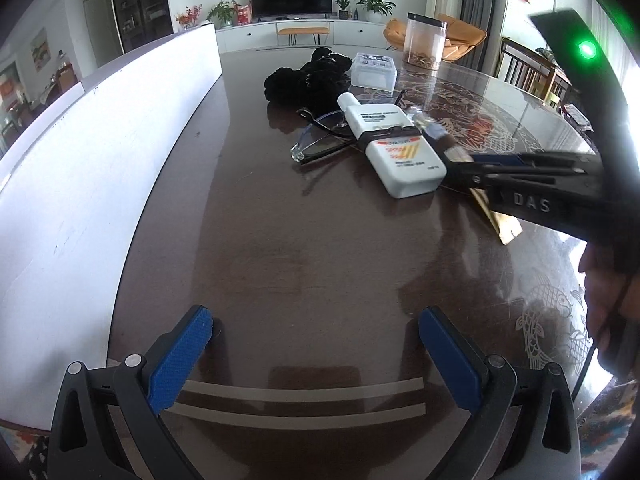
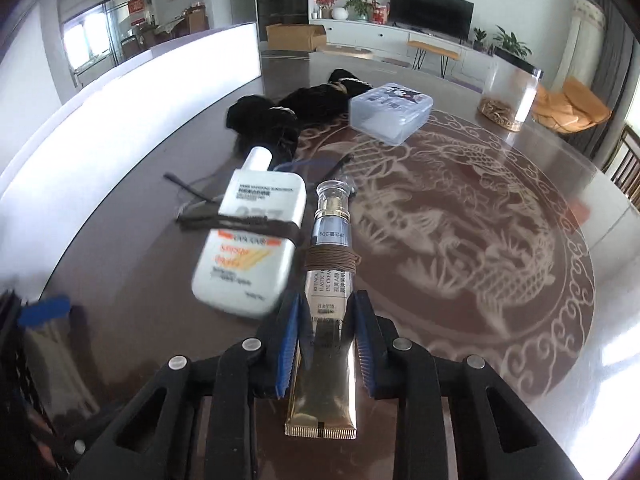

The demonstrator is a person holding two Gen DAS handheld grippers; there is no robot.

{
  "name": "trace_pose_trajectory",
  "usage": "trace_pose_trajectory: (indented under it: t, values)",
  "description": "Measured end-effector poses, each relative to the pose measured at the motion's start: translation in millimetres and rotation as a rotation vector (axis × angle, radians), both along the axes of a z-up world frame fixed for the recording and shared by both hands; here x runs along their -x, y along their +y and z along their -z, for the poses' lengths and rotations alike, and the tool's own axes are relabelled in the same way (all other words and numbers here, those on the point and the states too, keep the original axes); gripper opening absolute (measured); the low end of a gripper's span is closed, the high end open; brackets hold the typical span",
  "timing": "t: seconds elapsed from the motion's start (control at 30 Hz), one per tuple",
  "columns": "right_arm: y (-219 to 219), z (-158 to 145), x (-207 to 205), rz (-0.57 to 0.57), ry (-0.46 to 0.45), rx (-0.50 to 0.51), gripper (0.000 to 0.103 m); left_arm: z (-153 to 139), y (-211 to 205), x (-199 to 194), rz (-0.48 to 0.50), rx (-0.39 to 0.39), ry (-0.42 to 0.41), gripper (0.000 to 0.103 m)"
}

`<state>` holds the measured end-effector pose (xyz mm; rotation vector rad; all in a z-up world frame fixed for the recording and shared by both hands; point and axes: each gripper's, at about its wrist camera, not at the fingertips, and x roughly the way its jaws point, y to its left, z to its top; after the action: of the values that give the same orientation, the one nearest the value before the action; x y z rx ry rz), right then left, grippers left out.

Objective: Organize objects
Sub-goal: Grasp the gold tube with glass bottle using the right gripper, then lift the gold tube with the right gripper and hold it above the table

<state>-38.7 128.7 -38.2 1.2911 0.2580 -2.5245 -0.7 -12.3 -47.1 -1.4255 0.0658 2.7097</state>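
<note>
Right gripper (image 2: 326, 320) — blue pads closed on the lower body of the gold tube (image 2: 325, 360). The tube's long axis runs straight up the right wrist frame, crimped end at the bottom centre, clear cap toward frame centre. A brown hair tie (image 2: 331, 261) wraps the tube just above the pads and appears to run left across the white bottle (image 2: 250, 250), which lies just left of the tube, cap pointing up-frame; so the two may drag together.

Left gripper (image 1: 316, 350) — fingers wide apart, holding nothing, low in the left wrist frame. Bottle and tube sit upper right of it, well apart, so the right hand is nearer.

Glasses (image 1: 320, 142) lie partly under the bottle; the white tray wall (image 1: 100, 152) runs along the left.
</note>
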Motion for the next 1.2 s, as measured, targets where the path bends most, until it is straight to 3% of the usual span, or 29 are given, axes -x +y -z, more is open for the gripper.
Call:
trace_pose_trajectory:
  t: [0.17, 0.23, 0.3, 0.43, 0.5, 0.67, 0.73, 0.83, 0.97, 1.2]
  values:
    - [42, 1, -5, 0.198, 0.034, -0.009, 0.028, 0, 1, 1, -0.003, 0.000, 0.001, 0.103]
    - [56, 0, -9, 0.224, 0.035, -0.006, 0.030, 0, 1, 1, -0.004, -0.001, 0.000, 0.103]
    - [68, -2, -6, 0.219, 0.018, 0.002, 0.055, 0, 1, 2, -0.007, -0.001, -0.005, 0.103]
    - [65, -22, -7, 0.183, 0.079, -0.035, 0.068, 0, 1, 2, -0.012, -0.002, -0.003, 0.103]
    - [46, -33, 4, 0.128, 0.111, -0.078, 0.086, 0, 1, 3, -0.013, -0.002, -0.001, 0.103]
    - [-7, -21, 63, 0.031, 0.031, -0.197, 0.086, 0, -3, 1, -0.027, -0.002, -0.001, 0.103]
    - [-26, -16, 66, -0.047, -0.015, -0.172, 0.079, 0, -6, 0, -0.035, -0.002, -0.004, 0.103]
    - [-41, -30, 35, -0.202, 0.018, -0.024, 0.079, -1, -8, 0, -0.039, -0.001, -0.005, 0.103]
    - [-17, -44, 9, -0.115, 0.061, -0.013, 0.081, -1, -8, 0, -0.039, -0.001, -0.004, 0.103]
    - [75, -37, -19, 0.104, 0.069, 0.017, 0.083, 0, -7, 0, -0.069, -0.002, 0.004, 0.103]
